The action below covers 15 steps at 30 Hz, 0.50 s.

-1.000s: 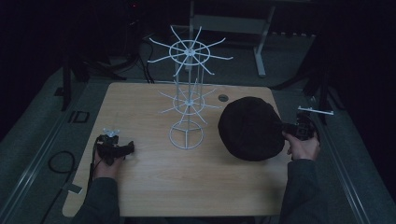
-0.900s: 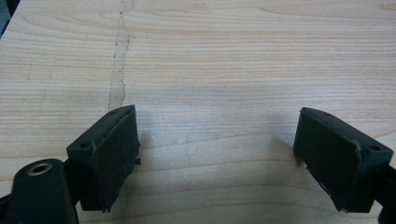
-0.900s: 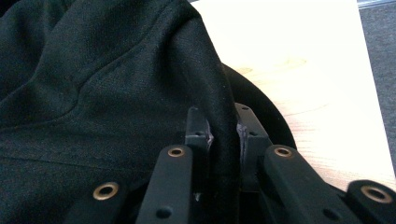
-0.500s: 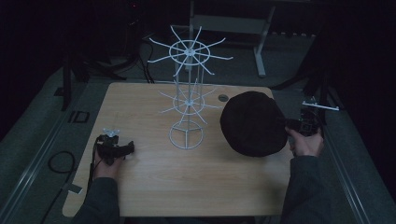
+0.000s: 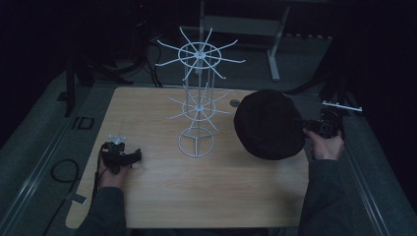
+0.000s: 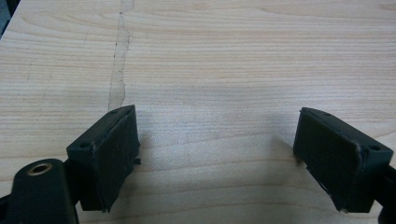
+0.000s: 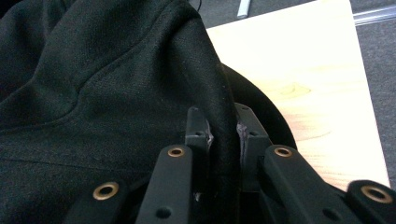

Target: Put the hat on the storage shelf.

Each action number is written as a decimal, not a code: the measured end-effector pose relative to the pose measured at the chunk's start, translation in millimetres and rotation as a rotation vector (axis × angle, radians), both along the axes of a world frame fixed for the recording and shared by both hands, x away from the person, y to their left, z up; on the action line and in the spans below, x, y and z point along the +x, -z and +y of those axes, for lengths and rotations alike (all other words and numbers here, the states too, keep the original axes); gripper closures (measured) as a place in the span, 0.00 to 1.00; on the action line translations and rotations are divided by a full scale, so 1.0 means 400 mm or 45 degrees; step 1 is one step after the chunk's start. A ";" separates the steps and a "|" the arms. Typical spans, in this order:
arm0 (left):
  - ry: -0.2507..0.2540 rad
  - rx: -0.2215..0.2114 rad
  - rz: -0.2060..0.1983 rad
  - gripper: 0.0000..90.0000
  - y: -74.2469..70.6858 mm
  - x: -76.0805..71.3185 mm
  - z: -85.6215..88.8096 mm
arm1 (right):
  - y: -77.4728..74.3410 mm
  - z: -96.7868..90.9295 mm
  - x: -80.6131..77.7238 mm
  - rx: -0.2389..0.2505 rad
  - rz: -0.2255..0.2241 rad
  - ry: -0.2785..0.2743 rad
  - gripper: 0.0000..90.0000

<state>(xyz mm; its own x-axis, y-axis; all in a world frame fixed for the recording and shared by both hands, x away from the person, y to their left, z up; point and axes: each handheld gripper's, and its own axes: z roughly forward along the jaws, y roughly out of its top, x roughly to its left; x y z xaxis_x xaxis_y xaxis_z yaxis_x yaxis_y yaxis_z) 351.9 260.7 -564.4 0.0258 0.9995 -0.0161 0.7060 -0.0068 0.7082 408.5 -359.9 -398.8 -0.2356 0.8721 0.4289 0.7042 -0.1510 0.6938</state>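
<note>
Table [image 5: 162, 196] of pale wood, bearing a white wire display rack [image 5: 196, 105] with two tiers of radiating hooks, every hook bare. Black hat [image 5: 268, 125], tilted on edge over the table's right side, just right of the rack and apart from it; its brim is pinched between the closed jaws of the right gripper [image 7: 223, 128], seen in the high view at the table's right edge [image 5: 314, 127]. Left gripper [image 5: 129, 158] rests low at the near left, jaws wide apart over bare wood with nothing between them [image 6: 217, 154]. Judged progress: the hat is gripped and off the table; carrying it to a hook and hanging it remain. No brand, label or writing can be read on hat, rack or table.
</note>
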 end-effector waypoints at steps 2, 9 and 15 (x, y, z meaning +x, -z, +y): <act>0.000 0.000 0.000 0.17 0.000 0.000 0.000 | -0.004 0.001 0.003 -0.002 -0.004 -0.001 0.87; 0.000 0.001 0.001 0.17 0.000 0.000 0.000 | -0.016 0.006 0.013 0.006 -0.010 0.005 0.87; 0.001 0.000 0.001 0.17 0.000 0.000 0.000 | -0.023 0.016 0.020 0.007 -0.009 -0.006 0.87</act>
<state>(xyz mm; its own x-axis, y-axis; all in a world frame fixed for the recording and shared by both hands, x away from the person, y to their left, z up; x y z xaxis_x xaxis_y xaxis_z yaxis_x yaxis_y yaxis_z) 351.8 260.7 -564.3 0.0264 0.9995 -0.0157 0.7067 -0.0075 0.7074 416.5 -353.4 -389.6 -0.2430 0.8685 0.4321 0.7000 -0.1514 0.6979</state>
